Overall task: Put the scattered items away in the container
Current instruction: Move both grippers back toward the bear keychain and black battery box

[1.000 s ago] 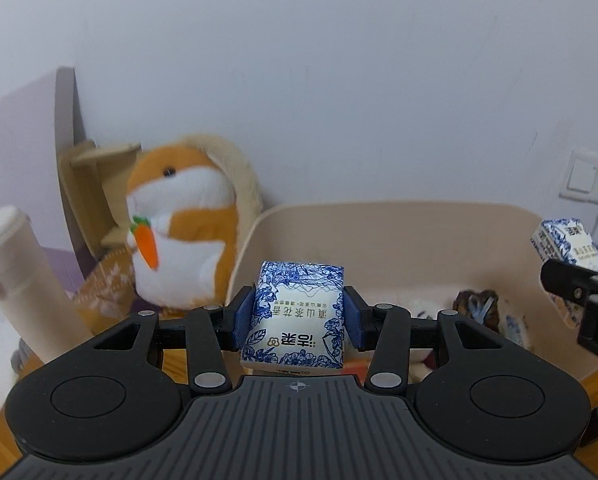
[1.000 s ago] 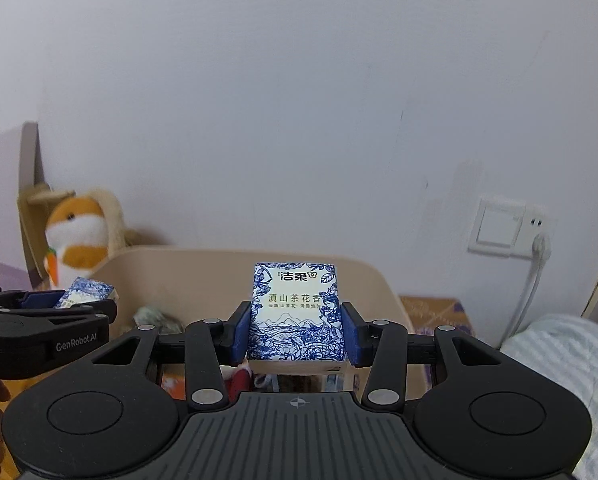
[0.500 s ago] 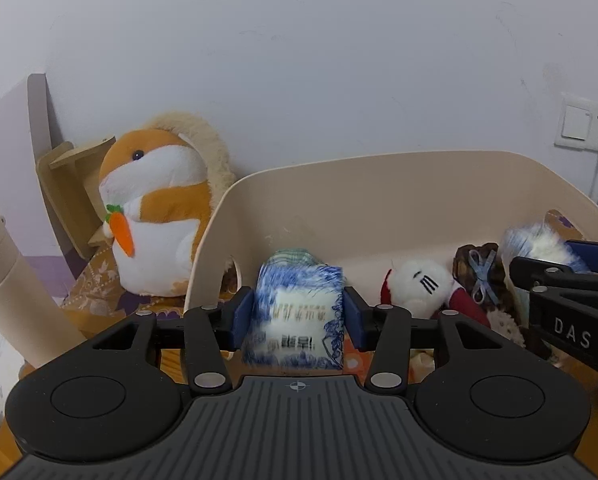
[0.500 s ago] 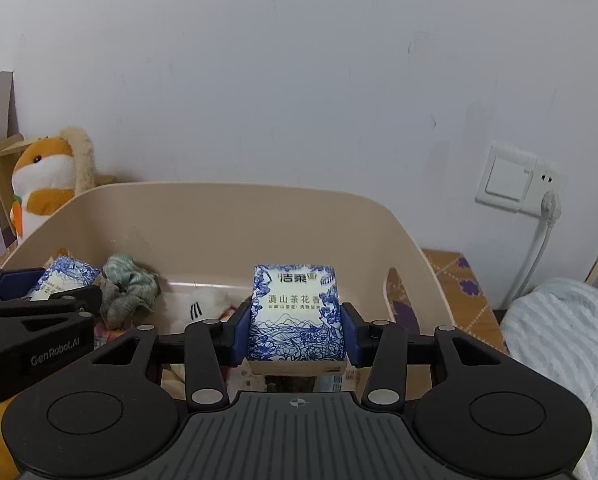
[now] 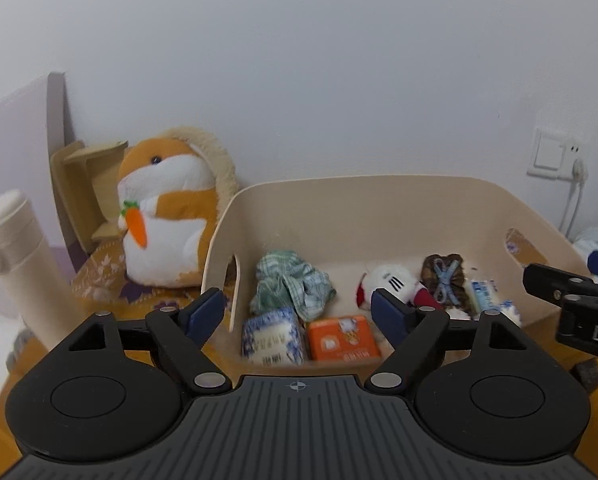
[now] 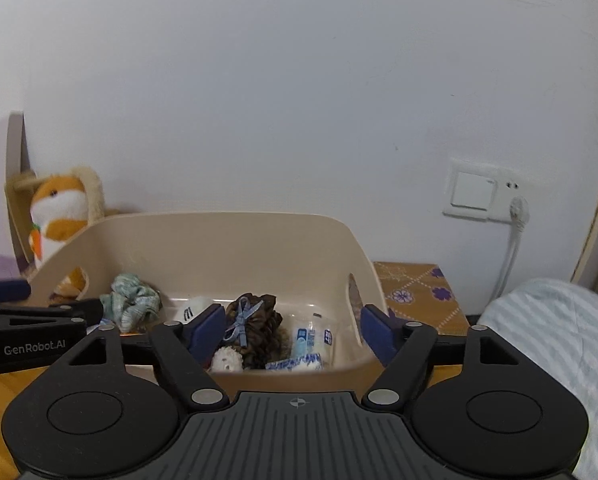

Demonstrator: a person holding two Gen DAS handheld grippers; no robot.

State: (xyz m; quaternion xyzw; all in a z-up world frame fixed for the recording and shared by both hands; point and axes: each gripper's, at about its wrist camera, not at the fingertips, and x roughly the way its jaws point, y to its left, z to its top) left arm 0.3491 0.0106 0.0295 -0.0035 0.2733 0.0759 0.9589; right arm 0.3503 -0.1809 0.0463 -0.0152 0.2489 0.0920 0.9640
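1. The wall (image 5: 299, 80) fills the upper half of both views, with a switch and socket plate (image 6: 481, 194) at the right and a cord hanging from it.
2. The worktop (image 5: 147, 308), under a brown patterned cloth, carries the bin and the things round it.
3. The bin (image 5: 359, 200), a beige tub with cut-out handles in its end walls, stands against the wall.
4. The plush hamster (image 5: 167, 208), orange and white with a carrot, sits just beside the bin's left end, outside it.
5. A pale flask (image 5: 23, 264) stands at the far left, well apart from the bin.
6. The left gripper (image 5: 299, 314) is over the bin's near rim, jaws apart and opening, nothing pressed between the pads; the tissue pack shows in the gap below them.
7. The right gripper (image 6: 293, 330) is at the bin's right part, jaws likewise apart and opening, gripping nothing.
8. Inside the bin, from the left: a green checked cloth (image 5: 291, 286), crumpled.
9. A blue-and-white tissue pack (image 5: 273, 336) (blurred) lies at the near wall, touching an orange pack (image 5: 343, 338).
10. A white plush (image 5: 391, 284) with a red part lies mid-bin.
11. A brown scrunchie (image 6: 251, 328) with a blue bow lies right of it.
12. A second tissue pack (image 6: 297, 362) (only its top shows) is at the near wall, by small white-and-blue packets (image 6: 311, 338).
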